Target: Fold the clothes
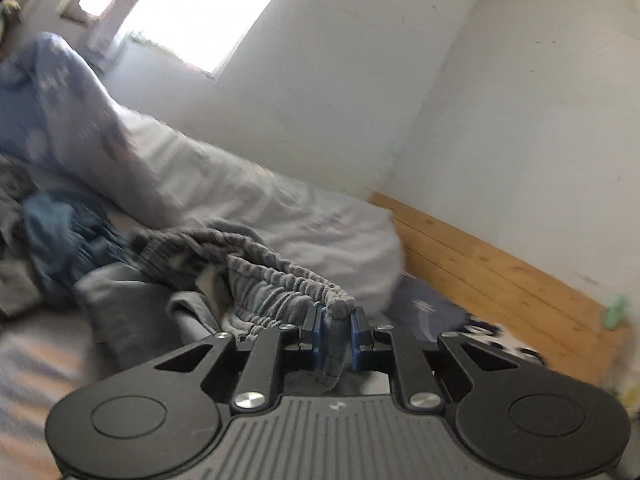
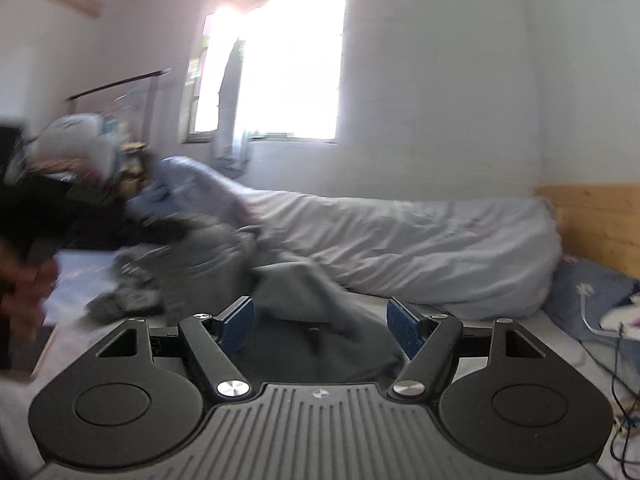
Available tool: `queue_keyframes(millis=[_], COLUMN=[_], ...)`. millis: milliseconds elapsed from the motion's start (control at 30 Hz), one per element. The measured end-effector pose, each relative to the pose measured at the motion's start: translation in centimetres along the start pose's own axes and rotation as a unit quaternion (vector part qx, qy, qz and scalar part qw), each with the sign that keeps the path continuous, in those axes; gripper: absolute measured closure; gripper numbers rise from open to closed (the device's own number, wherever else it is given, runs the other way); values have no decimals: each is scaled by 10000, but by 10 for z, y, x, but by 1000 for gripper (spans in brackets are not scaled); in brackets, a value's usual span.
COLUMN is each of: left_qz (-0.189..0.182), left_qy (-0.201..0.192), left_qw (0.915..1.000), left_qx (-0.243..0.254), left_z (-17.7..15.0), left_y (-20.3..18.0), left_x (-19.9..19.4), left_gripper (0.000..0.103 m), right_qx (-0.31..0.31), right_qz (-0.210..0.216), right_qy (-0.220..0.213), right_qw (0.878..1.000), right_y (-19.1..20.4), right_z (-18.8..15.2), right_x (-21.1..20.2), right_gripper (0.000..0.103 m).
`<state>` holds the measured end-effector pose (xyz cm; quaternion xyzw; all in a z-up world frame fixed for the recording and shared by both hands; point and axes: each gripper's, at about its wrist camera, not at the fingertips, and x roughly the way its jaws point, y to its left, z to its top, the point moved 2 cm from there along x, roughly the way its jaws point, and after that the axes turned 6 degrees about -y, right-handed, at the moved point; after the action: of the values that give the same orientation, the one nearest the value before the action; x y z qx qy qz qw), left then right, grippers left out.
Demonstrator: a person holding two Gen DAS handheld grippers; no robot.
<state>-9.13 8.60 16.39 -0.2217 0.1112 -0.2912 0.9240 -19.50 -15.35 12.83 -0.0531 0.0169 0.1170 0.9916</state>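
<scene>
Left wrist view: left tongs [image 1: 335,330] clamped tight on the elastic waistband of grey trousers [image 1: 256,276], lifted off the bed [image 1: 36,344] beside a pale duvet [image 1: 248,196]. Right wrist view: right tongs [image 2: 320,326] gaping wide, empty, above grey cloth [image 2: 320,296].

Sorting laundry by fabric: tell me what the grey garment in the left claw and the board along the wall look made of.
Grey garment: soft knit, probably cotton fleece; matte, with a gathered, ribbed elastic waistband pinched in the left claw.
Board: light wood, likely pine; plank seams, knots and grain show, with little sheen.
</scene>
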Motion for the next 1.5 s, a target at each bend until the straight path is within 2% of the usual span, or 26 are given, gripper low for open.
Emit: queue_keyframes(millis=[133,200,300,400,533,633,767,833,867,967,1033,1067,1133,1200,1233,1300,1367,1400,1500], left_qz=[-434,-647,-810,-884,-781,-618,-427,-574,-659,-578,-465,-416,-295,-29,192,714,1185,1381,1920], left_qy=[281,469,688,899,963,1070,1148,1165,1247,1331,1344,1298,1190,987,834,485,183,119,194], left_qw=[9986,9968,9928,9899,9912,9919,9920,9914,9900,9889,9889,9896,9912,9938,9950,9954,9925,9903,9810], left_qx=[-138,63,554,645,470,295,308,144,51,325,432,451,489,519,505,406,229,121,-191], left_z=[6,4,-10,-27,-32,-30,-32,-33,-35,-43,-47,-47,-46,-41,-38,-34,-33,-34,-45], left_y=[-35,-61,-100,-117,-122,-119,-117,-118,-118,-127,-126,-123,-117,-104,-95,-74,-52,-40,-7], left_x=[0,8,25,40,39,30,17,16,16,16,15,11,2,-11,-19,-38,-56,-63,-74], left_gripper=[93,92,91,91,91,91,91,91,91,91,91,91,84,70,66,44,30,25,25], right_qx=[-131,-17,238,737,1019,1222,1253,1298,1351,1503,1425,1338,1313,1319,1320,1314,1309,1305,1225], right_qz=[323,388,234,18,-37,57,233,307,311,319,254,205,185,316,379,418,410,406,446], right_qy=[-215,-325,-354,-393,-410,-392,-526,-491,-417,-184,194,328,485,340,269,189,206,215,214], right_qw=[9992,9987,9988,9965,9939,9917,9904,9898,9895,9880,9893,9903,9900,9902,9902,9903,9903,9904,9912], right_y=[27,31,20,1,-14,-17,-10,-8,-8,-7,-10,-9,-9,-11,-12,-13,-12,-11,-11], right_z=[5,8,6,5,3,3,5,4,2,-6,-15,-21,-26,-24,-24,-24,-24,-25,-22], right_x=[-10,-19,-28,-35,-47,-52,-56,-54,-50,-38,-20,-16,-16,-20,-22,-27,-28,-28,-21], right_gripper=[29,29,29,29,29,44,45,45,50,60,69,70,69,69,69,69,66,65,58])
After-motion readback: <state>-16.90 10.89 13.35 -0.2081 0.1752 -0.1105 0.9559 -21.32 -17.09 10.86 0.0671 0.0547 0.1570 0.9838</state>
